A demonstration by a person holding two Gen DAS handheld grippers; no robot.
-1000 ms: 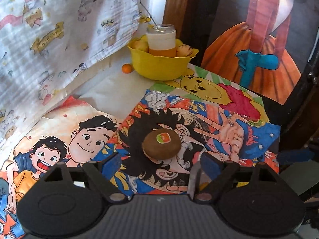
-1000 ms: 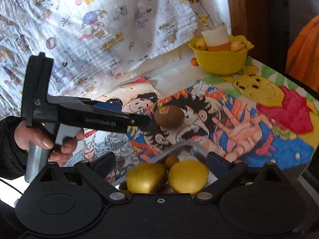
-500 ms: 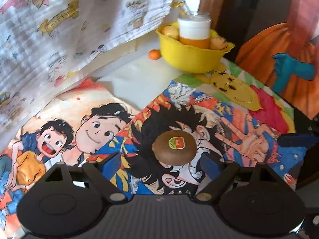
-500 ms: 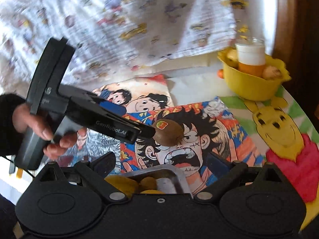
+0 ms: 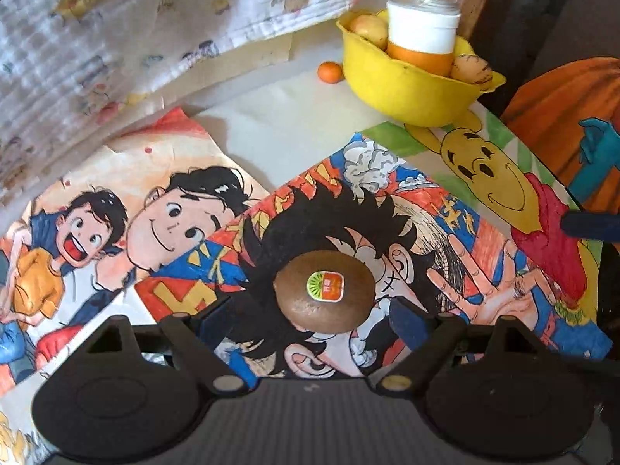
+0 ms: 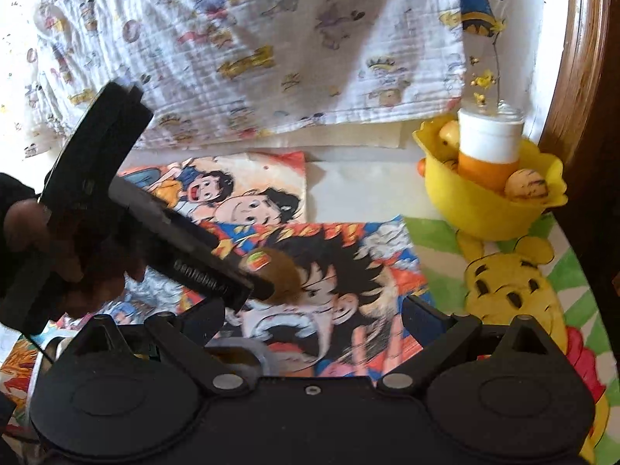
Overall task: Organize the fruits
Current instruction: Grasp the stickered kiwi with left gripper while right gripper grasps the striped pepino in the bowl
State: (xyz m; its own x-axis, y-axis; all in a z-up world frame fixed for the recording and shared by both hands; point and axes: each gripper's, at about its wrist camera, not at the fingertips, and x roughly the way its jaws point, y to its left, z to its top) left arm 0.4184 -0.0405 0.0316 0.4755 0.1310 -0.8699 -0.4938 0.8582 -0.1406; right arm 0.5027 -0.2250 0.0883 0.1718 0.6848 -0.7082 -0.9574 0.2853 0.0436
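Note:
A brown kiwi [image 5: 323, 290] with a green-and-red sticker lies on the cartoon poster [image 5: 445, 232]. My left gripper [image 5: 310, 316] is open, its fingers standing either side of the kiwi's near end with gaps on both sides. In the right wrist view a hand [image 6: 23, 224] holds that gripper, and one of its fingers [image 6: 217, 267] covers part of the kiwi [image 6: 285, 275]. My right gripper [image 6: 314, 317] is open over the poster with nothing between its fingers. A yellow bowl [image 5: 407, 89] at the back holds pale fruit.
A white-and-orange jar [image 5: 422, 31] stands in the bowl, and a small orange [image 5: 330, 72] lies beside it. A metal tray's corner [image 6: 252, 352] shows under the right gripper. Printed cloth [image 6: 271, 38] hangs behind. The table edge runs along the right.
The left gripper has moved in on the kiwi, which now lies between its fingers. The right gripper has swung to the right, and the tray with yellow fruits has slid almost out of its view.

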